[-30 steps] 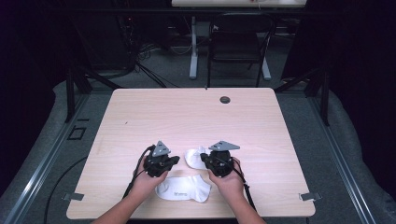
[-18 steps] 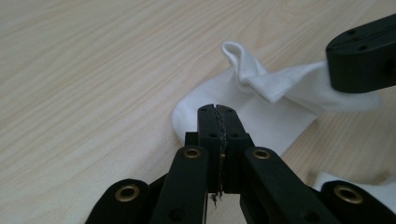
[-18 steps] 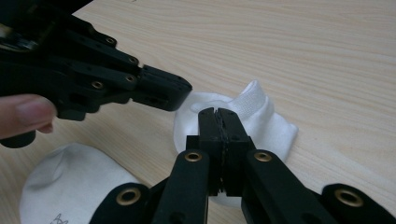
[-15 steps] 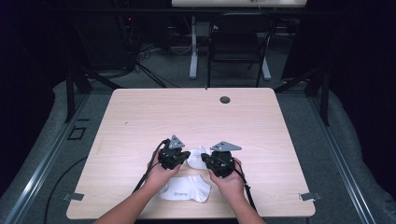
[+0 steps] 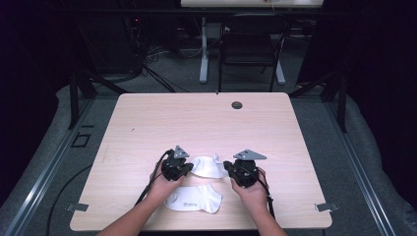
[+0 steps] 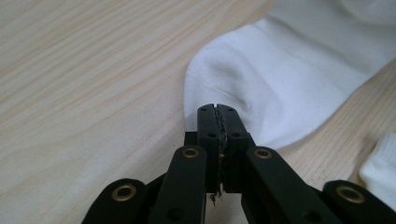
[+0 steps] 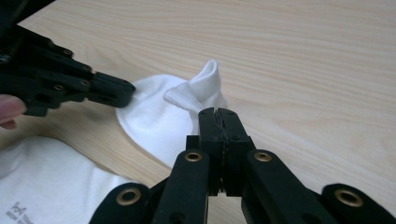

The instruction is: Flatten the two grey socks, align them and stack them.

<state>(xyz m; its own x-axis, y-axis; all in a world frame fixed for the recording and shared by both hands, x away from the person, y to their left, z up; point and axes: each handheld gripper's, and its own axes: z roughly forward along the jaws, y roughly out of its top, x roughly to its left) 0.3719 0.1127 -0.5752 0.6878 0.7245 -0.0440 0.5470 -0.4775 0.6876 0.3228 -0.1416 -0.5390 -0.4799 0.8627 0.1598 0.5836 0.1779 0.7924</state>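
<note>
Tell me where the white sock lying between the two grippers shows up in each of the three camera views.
High view: the farther white sock lies just below the middle, between the left gripper and the right gripper.
Left gripper view: it spreads across the upper right, beyond the shut jaws.
Right gripper view: it sits left of centre, its cuff standing up, beyond the shut jaws.
Shared landmark: the second white sock, nearer the person.

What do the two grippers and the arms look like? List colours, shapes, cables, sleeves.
Left gripper and right gripper: both black, each topped by a grey three-cornered plate. In the gripper views each has two flat black jaws on hinged black links with brass-coloured rivets. A thin black cable trails back from each along the forearm. The forearms are bare, with no sleeves or gloves in sight.
</note>
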